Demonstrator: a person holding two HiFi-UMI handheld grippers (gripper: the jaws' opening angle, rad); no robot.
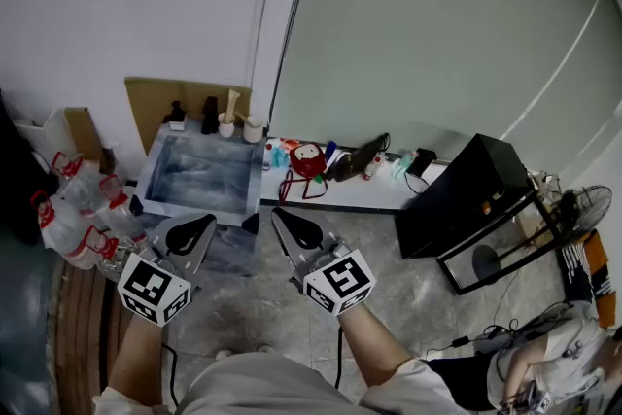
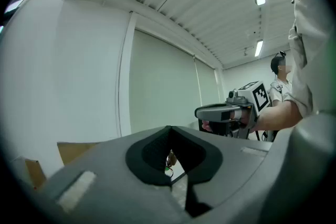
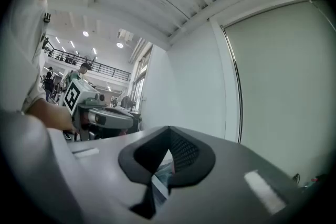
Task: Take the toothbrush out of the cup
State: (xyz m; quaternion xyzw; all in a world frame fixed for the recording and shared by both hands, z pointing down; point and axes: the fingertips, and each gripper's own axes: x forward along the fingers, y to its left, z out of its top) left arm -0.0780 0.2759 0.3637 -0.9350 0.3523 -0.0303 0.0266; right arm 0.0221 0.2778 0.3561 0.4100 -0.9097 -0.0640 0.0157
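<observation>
A small white cup (image 1: pixel 226 125) stands at the back edge of a grey basin table (image 1: pixel 155 172), with a pale toothbrush (image 1: pixel 231 101) upright in it. A second white cup (image 1: pixel 253 129) stands just to its right. Both grippers hang level well short of the table, above the floor. My left gripper (image 1: pixel 201 226) is shut and empty, and so is my right gripper (image 1: pixel 284 217). In the left gripper view the shut jaws (image 2: pixel 169 134) fill the lower half and the right gripper (image 2: pixel 223 112) shows beside them. The right gripper view shows its own closed jaws (image 3: pixel 169 132) and the left gripper (image 3: pixel 102 115).
Two dark bottles (image 1: pixel 209 115) stand left of the cups before a cardboard sheet (image 1: pixel 151 102). Water bottles (image 1: pixel 73 209) crowd the floor at left. A low white shelf (image 1: pixel 374 190) holds a red object (image 1: pixel 308 160) and clutter. A black cabinet (image 1: pixel 466 199) and a fan (image 1: pixel 583 204) stand right.
</observation>
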